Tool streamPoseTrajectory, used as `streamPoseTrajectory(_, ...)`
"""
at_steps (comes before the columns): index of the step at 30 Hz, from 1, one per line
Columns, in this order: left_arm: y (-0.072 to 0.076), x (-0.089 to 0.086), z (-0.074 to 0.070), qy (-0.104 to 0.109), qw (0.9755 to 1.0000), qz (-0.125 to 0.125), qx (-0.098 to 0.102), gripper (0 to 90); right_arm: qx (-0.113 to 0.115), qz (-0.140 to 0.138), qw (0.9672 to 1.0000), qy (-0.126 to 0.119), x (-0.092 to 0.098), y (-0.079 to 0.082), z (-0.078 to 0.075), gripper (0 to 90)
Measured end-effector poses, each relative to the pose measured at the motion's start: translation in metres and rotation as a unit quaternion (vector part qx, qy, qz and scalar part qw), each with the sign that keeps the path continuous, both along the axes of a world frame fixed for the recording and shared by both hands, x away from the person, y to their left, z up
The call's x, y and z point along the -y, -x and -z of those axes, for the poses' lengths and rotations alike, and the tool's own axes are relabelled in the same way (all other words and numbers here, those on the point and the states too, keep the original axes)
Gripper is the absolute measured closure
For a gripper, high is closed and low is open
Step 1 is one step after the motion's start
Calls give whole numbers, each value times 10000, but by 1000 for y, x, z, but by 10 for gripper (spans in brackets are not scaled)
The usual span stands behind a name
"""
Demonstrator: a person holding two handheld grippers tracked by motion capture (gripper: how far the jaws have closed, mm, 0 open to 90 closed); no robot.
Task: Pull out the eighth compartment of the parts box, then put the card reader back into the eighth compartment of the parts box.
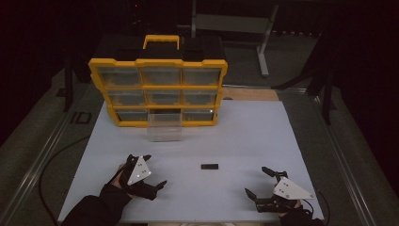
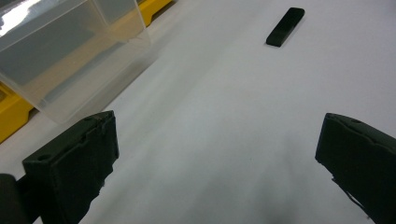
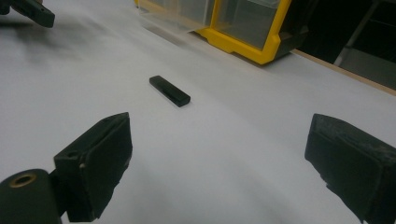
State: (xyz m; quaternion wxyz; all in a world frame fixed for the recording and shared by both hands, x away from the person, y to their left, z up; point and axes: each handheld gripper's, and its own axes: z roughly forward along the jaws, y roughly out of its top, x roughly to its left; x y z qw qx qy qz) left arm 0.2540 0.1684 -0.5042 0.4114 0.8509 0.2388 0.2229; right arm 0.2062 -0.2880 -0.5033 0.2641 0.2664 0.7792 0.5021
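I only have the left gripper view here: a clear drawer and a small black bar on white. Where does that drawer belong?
Observer: The clear drawer is pulled out of the bottom middle slot of a yellow organizer that has nine compartments.
Operator: Is the other gripper anywhere close to the bar?
Observer: The right gripper rests open near the table's front right, apart from the black bar.
Operator: And mine?
Observer: The left gripper sits open at the front left, so the bar lies between the two.

Small black bar point(image 1: 210, 166) lies flat on white table point(image 1: 244, 141).
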Motion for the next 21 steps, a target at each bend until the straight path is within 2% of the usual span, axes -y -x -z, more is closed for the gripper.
streamPoseTrajectory(9, 0, -1, -1, 39, 10000, 6, 15, 0, -2, 4, 10000, -6, 0, -1, 1, 74)
streamPoseTrajectory(11, 0, -1, -2, 106, 9999, 31, -1, 0, -19, -1, 10000, -16, 0, -1, 1, 75)
streamPoseTrajectory(13, 0, -1, -2, 102, 9999, 12, 36, 0, -19, -1, 10000, -19, 0, -1, 1, 75)
streamPoseTrajectory(21, -1, -1, -1, 77, 10000, 19, -20, 0, -7, 17, 10000, -17, 0, -1, 0, 75)
